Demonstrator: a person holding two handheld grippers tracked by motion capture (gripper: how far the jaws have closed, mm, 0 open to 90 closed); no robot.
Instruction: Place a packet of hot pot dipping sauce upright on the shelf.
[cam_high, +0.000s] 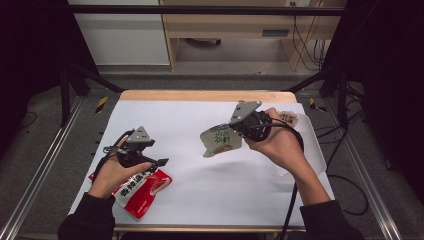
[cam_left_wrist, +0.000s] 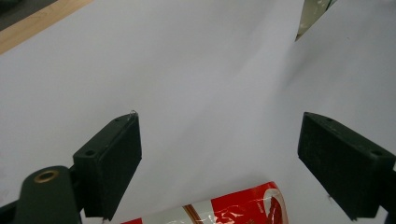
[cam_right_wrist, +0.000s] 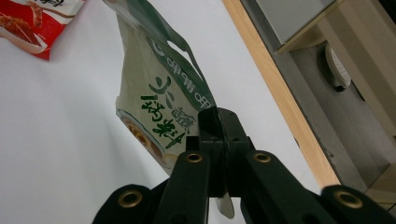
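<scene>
A red and white snack packet (cam_high: 145, 192) lies flat on the white sheet at the front left, and its end shows low between the jaws (cam_left_wrist: 233, 207). My left gripper (cam_high: 159, 162) hovers just over that packet's far end, jaws wide apart (cam_left_wrist: 219, 158) and touching nothing. A cream and green packet (cam_high: 220, 141) hangs tilted above the sheet right of centre. My right gripper (cam_high: 235, 131) is shut on its edge, and the pads pinch the packet (cam_right_wrist: 159, 102) at the jaw tips (cam_right_wrist: 218, 126). The red packet (cam_right_wrist: 42, 23) shows far off at the top left.
The white sheet (cam_high: 200, 120) covers the table, with a wooden strip (cam_high: 200, 95) bare along the far edge. A small pale packet (cam_high: 289, 118) lies behind the right hand. Metal rails run down both sides, and cables trail at the right.
</scene>
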